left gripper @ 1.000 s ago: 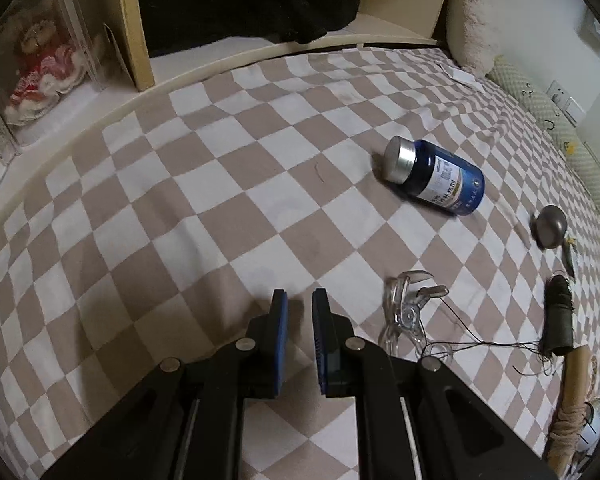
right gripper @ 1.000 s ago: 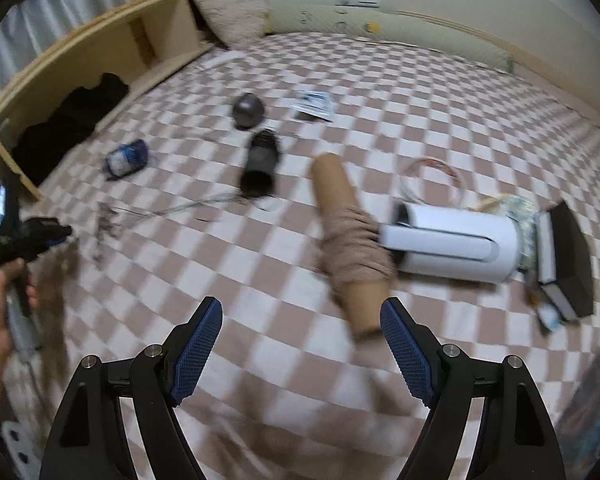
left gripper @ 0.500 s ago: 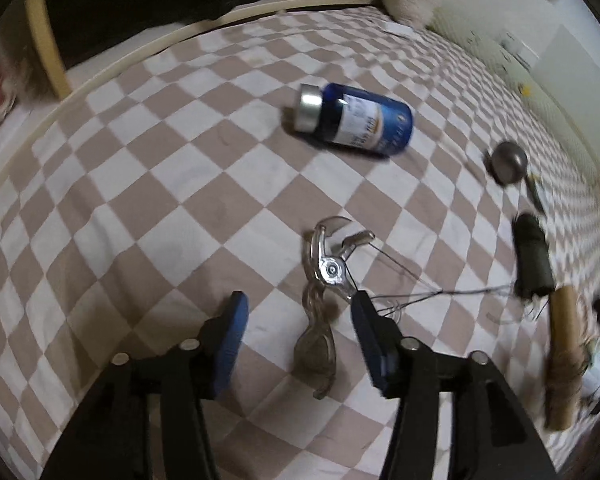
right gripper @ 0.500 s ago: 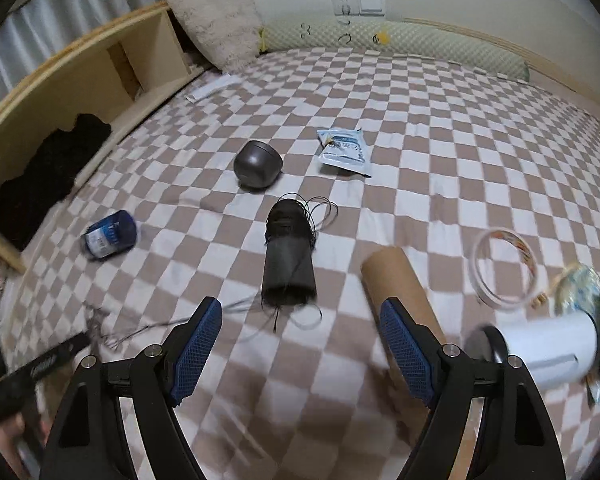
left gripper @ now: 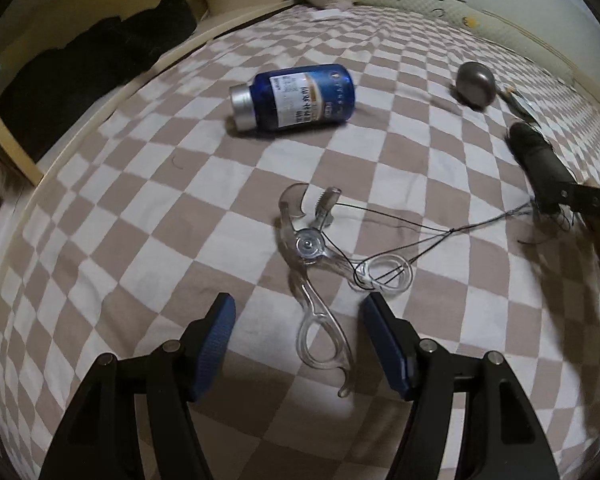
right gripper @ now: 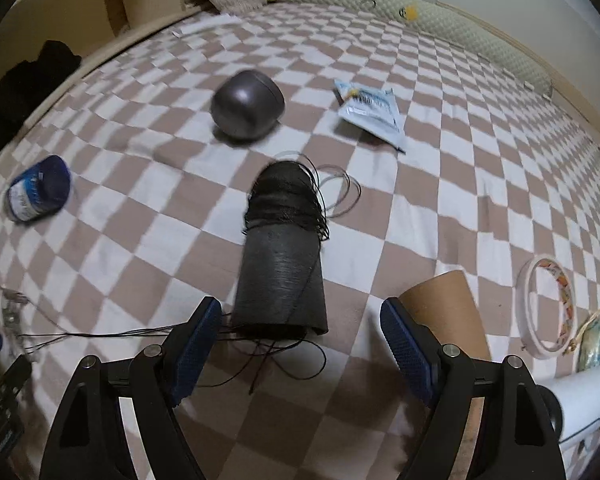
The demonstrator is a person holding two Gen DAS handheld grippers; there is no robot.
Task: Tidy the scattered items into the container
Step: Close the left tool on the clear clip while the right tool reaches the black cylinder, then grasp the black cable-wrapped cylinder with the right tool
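The white cylinder is cut off by the right edge.

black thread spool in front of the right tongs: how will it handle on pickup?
The thread spool lies on its side on the checked bedspread, so it will probably roll if nudged sideways. Loose thread trails from its near end and runs toward the clear scissors, so lifting it may drag them. It looks stiff and probably light.
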